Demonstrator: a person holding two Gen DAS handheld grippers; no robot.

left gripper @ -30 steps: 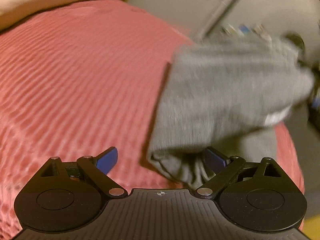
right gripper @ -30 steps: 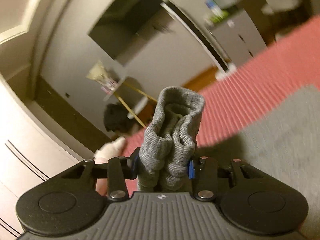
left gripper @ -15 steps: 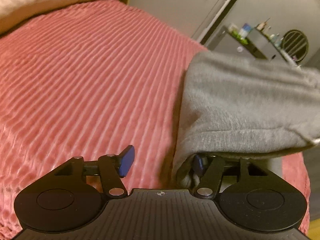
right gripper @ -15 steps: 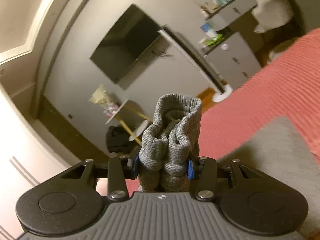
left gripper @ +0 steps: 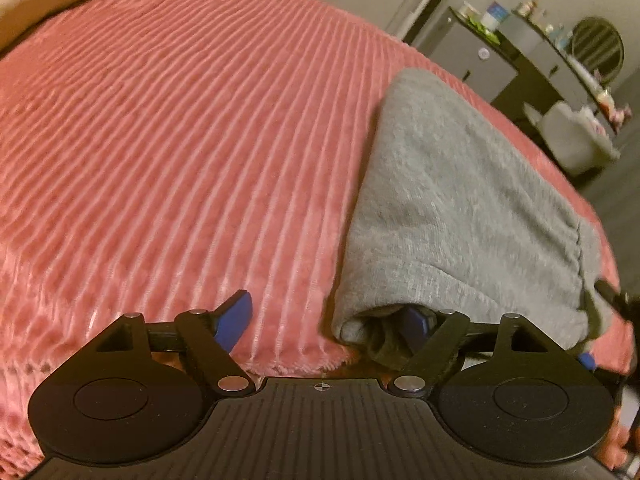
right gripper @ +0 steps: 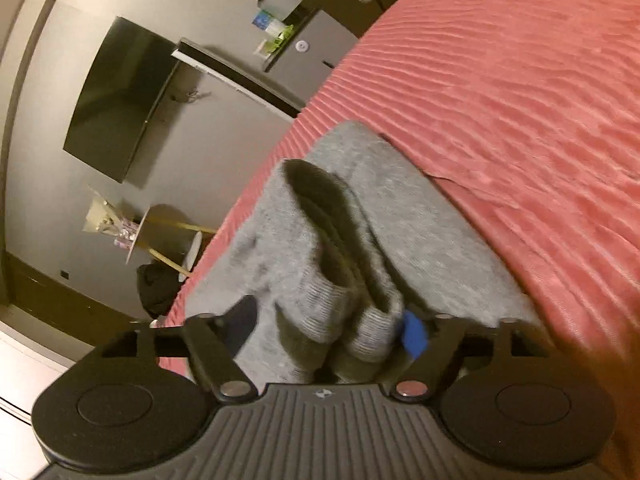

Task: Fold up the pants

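While both grippers, left gripper (left gripper: 326,318) and right gripper (right gripper: 332,330), gape, grey pants (left gripper: 460,208) cover the pink bedspread (left gripper: 180,140).

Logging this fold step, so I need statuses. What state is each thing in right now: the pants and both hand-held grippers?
Gray pants: folded over, lying on the red bedspread.
Left hand-held gripper: open, right finger tucked under the pants' edge.
Right hand-held gripper: open, bunched cuffs loose between its fingers.
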